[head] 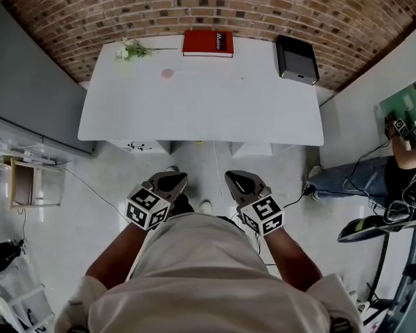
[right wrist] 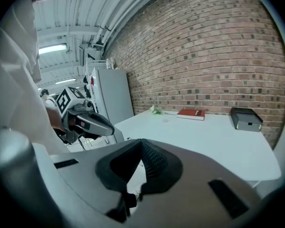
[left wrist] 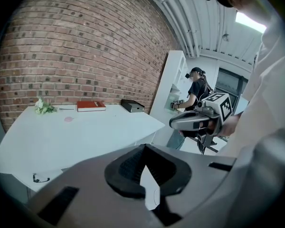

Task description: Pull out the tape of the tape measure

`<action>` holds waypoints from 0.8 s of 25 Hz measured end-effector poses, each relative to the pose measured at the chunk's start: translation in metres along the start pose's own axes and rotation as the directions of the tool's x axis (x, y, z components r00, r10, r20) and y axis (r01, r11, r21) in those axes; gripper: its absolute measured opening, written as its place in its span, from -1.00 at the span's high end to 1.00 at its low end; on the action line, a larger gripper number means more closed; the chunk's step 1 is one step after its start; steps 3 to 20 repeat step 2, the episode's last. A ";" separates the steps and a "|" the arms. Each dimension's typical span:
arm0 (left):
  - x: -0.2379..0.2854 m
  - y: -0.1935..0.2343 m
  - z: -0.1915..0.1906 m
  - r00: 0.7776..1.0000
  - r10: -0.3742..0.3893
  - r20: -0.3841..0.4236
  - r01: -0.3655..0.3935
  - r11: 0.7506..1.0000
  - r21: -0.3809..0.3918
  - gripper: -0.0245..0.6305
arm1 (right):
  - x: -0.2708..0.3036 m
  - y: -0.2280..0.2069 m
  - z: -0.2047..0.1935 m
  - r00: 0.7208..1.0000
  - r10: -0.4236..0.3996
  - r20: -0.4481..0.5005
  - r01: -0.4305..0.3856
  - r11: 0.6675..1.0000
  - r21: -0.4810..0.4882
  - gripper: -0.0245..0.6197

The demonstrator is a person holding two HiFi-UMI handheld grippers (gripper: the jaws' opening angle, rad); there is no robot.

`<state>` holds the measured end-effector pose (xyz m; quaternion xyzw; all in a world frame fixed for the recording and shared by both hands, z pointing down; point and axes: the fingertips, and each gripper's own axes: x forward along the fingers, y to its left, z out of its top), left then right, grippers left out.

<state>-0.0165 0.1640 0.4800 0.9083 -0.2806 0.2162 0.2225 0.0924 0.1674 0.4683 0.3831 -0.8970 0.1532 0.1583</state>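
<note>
A small pink round thing (head: 167, 73), too small to tell if it is the tape measure, lies at the far left part of the white table (head: 201, 113). It also shows in the left gripper view (left wrist: 68, 119) and faintly in the right gripper view (right wrist: 165, 121). My left gripper (head: 175, 180) and right gripper (head: 231, 178) hang close to my body, short of the table's near edge and above the floor. Both are shut with nothing between the jaws. Each gripper view shows its own shut jaws (left wrist: 143, 152) (right wrist: 141, 148) and the other gripper beside it.
A red book (head: 207, 43) lies at the table's far edge, white flowers (head: 130, 50) at the far left corner, a black box (head: 296, 58) at the far right corner. Another person (head: 402, 172) sits at the right. A rack (head: 24, 179) stands left; a cable (head: 218, 165) runs across the floor.
</note>
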 end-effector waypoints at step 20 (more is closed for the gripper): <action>0.001 0.003 0.000 1.000 0.002 -0.001 -0.002 1.000 0.000 0.94 | 0.002 -0.002 0.000 1.000 0.000 -0.001 0.000 1.000 0.000 0.91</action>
